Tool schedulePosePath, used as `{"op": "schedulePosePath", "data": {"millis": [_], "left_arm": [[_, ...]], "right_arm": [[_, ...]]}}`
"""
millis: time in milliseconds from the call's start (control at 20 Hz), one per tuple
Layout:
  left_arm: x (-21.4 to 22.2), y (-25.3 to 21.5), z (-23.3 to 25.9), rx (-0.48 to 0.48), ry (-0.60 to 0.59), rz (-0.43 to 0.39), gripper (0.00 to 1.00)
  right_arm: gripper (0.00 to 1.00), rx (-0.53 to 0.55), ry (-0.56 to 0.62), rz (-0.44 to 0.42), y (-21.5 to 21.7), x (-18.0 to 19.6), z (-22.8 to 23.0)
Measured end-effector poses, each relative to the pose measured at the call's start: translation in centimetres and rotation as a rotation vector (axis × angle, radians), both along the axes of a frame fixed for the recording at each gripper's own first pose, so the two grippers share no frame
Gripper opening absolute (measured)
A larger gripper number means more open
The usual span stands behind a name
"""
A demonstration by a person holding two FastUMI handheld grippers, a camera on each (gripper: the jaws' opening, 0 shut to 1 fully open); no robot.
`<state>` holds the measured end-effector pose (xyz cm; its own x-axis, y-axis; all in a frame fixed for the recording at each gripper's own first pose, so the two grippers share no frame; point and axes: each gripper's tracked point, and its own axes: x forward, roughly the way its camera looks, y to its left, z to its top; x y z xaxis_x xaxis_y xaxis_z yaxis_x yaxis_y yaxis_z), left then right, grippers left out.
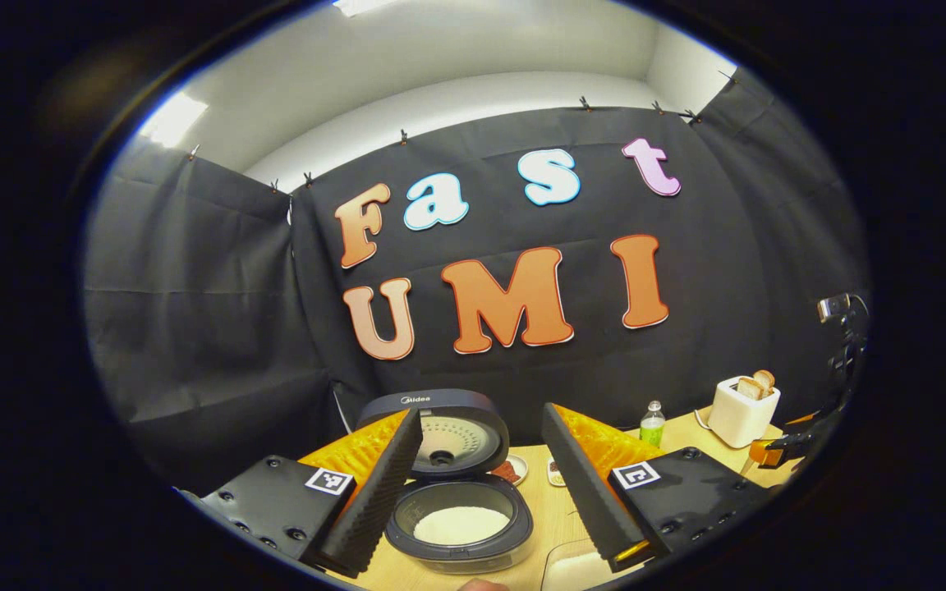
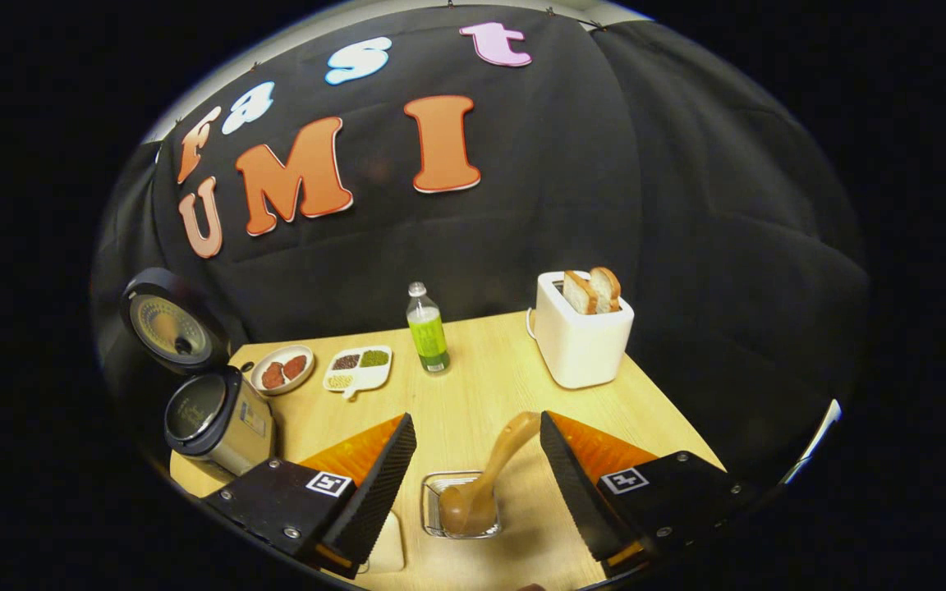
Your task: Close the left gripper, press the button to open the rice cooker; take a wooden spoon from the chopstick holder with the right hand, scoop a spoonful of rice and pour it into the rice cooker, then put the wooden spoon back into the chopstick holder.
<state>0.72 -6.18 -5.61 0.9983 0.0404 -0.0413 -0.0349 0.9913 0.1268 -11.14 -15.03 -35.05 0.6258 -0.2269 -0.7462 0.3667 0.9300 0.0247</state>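
the right claw (image 2: 477, 468) hangs released above the bench (image 2: 489, 386), its fingers wide apart with the wooden spoon (image 2: 485, 476) between them, untouched; the spoon stands tilted in the clear chopstick holder (image 2: 461, 505), leaning toward the right finger, which likely makes the grab easy. farther out stand a green bottle (image 2: 426, 328), a toaster (image 2: 581, 336) with bread, a divided dish (image 2: 358, 367) and a small plate (image 2: 282, 369). the left claw (image 1: 481, 492) is released too, both fingers framing the rice cooker (image 1: 458, 525), whose lid (image 1: 440, 431) stands up with rice visible in the pot (so the button press seems done). it probably holds back to leave the pot's mouth free. judging by this, grasping the spoon is the step in hand.
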Motion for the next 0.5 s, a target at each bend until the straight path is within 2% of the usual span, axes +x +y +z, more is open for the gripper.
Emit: {"op": "schedulePosePath", "data": {"millis": [300, 400, 500], "left_arm": [[-0.8, -0.8, -0.8, 0.048, 0.020, 0.035, 1.00], [-1.2, -0.9, -0.9, 0.061, 0.025, 0.046, 1.00], [-1.4, -0.8, -1.0, 0.072, 0.028, 0.057, 1.00]], "right_arm": [[0.94, 0.060, 0.081, -0.039, -1.1, -1.0, -5.1], [0.92, 0.083, 0.095, -0.042, -1.0, -0.5, -6.5], [0.85, 0.114, 0.108, -0.051, -0.9, 0.0, -7.3]]}}
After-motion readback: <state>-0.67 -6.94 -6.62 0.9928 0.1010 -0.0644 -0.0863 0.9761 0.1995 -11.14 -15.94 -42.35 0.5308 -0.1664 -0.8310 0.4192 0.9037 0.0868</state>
